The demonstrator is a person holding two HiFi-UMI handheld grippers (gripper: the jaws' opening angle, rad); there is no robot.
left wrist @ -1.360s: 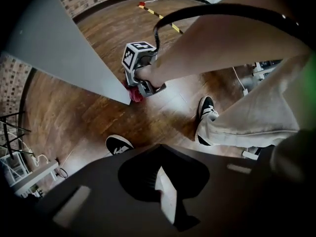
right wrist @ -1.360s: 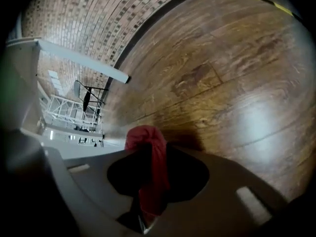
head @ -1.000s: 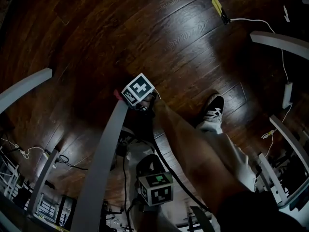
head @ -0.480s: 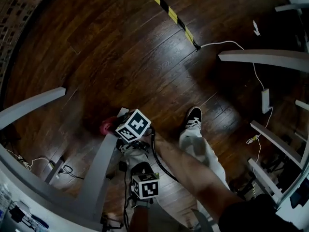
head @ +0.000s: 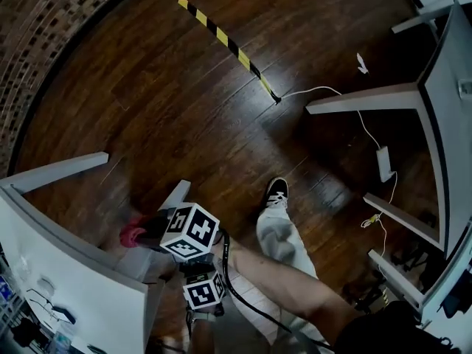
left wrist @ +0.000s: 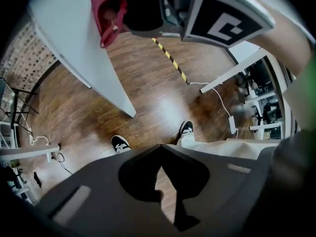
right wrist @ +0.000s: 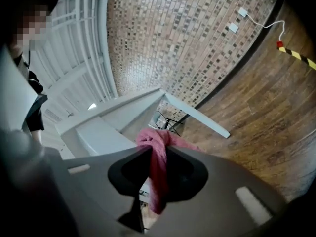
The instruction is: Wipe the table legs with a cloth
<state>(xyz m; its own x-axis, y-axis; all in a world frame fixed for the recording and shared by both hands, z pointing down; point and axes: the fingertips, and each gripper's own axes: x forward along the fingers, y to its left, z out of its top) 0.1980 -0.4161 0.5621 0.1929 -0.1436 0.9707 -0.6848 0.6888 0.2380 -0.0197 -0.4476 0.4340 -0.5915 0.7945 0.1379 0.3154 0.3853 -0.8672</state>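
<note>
Cloth (right wrist: 158, 177), seemingly soft, light and apt to bunch, hangs pinched by its middle in the right claw (right wrist: 158, 149) against the table leg (left wrist: 94, 58) just under the tabletop's (head: 66, 271) edge, while the left claw (left wrist: 159, 148) sits closed, empty.

Seen from above, the person wears pale cream trousers (head: 279, 238), a dark top (head: 391, 332) and black sneakers (head: 276, 192) with white laces and white soles. Up close, the left gripper (left wrist: 159, 148) and the right gripper (right wrist: 158, 150) show broad, matte dark-grey jaws, each flank set with a pale rectangular inset (left wrist: 74, 204). Each tool carries a cube faced with black-and-white square markers. The right one's cube (head: 189, 231) sits just beyond the left one's cube (head: 204, 290). A thin black cable (head: 231, 279) trails from the cubes along the bare arm.
</note>
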